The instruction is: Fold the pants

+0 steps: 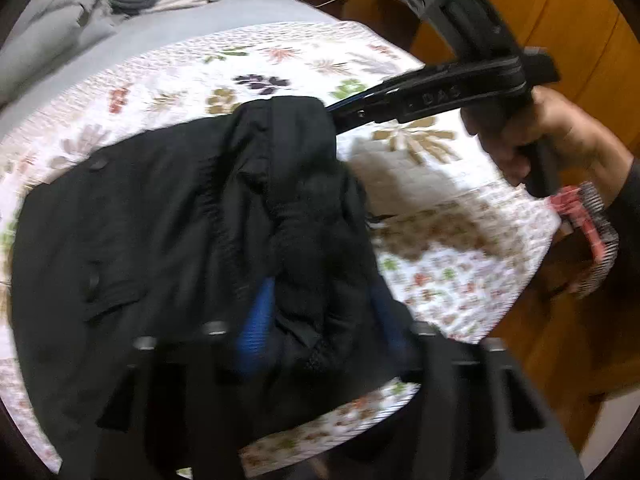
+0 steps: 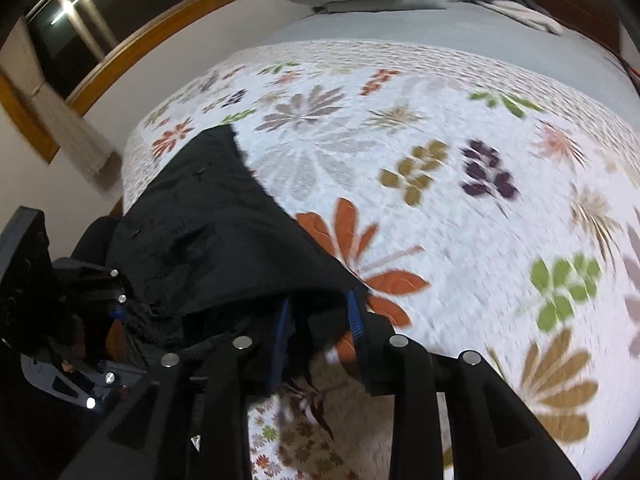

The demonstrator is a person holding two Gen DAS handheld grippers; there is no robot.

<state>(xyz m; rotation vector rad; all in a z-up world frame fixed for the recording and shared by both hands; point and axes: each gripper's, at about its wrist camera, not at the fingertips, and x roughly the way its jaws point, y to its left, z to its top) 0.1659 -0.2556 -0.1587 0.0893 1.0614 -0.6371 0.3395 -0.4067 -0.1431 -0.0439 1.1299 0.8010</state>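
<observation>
Black pants lie bunched on a floral bedspread. In the left wrist view, my left gripper stands open, its blue pads either side of a thick fold of the black cloth. My right gripper, held by a hand, reaches the far edge of the pants from the right. In the right wrist view, my right gripper has its jaws apart with a flap of the pants between them, the pads not pressing. My left gripper shows at the left edge, half hidden by cloth.
Grey pillows and folded clothes lie at the head of the bed. A wooden cabinet stands close beside the bed's right edge, with a red striped cloth below the hand. A wood-framed window is in the wall.
</observation>
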